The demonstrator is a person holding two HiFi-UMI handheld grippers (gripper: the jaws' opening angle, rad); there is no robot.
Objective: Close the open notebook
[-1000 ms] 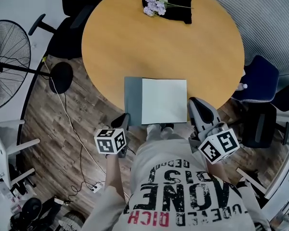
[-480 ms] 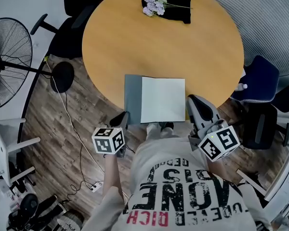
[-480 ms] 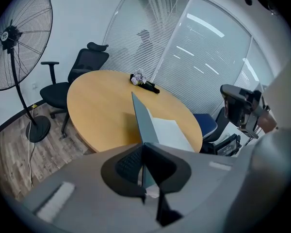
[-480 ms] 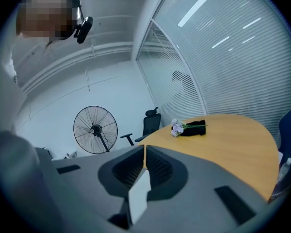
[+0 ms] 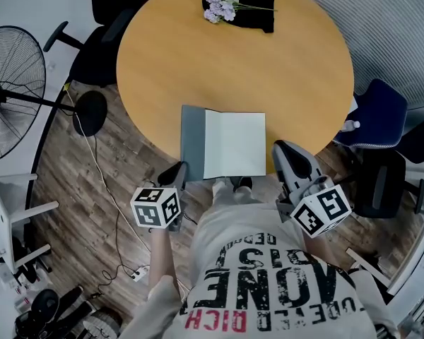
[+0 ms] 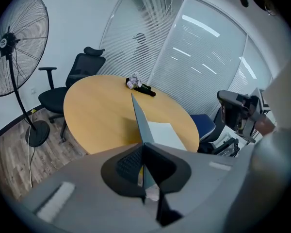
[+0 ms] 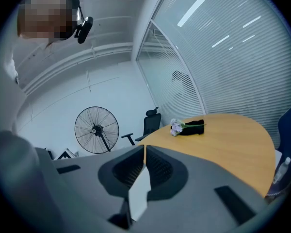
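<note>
The open notebook lies at the near edge of the round wooden table (image 5: 198, 55), white page (image 5: 233, 145) up and grey cover (image 5: 191, 136) spread to the left. My left gripper (image 5: 177, 171) is at the cover's near left corner. In the left gripper view its jaws (image 6: 143, 147) are shut on the cover (image 6: 138, 118), which stands edge-on and raised above the white page (image 6: 165, 134). My right gripper (image 5: 287, 152) hangs just right of the notebook, apart from it. In the right gripper view it (image 7: 144, 150) is shut, tips touching, pointing over the table.
Purple flowers (image 5: 218, 6) on a black cloth (image 5: 255, 10) lie at the table's far side. A standing fan (image 5: 14, 76) and a black office chair (image 5: 99, 48) are on the left. A blue chair (image 5: 379, 115) is at the right. A cable runs over the wooden floor (image 5: 106, 189).
My left gripper has drifted a little to the left and up with the cover's corner in it. The right gripper has kept its place.
</note>
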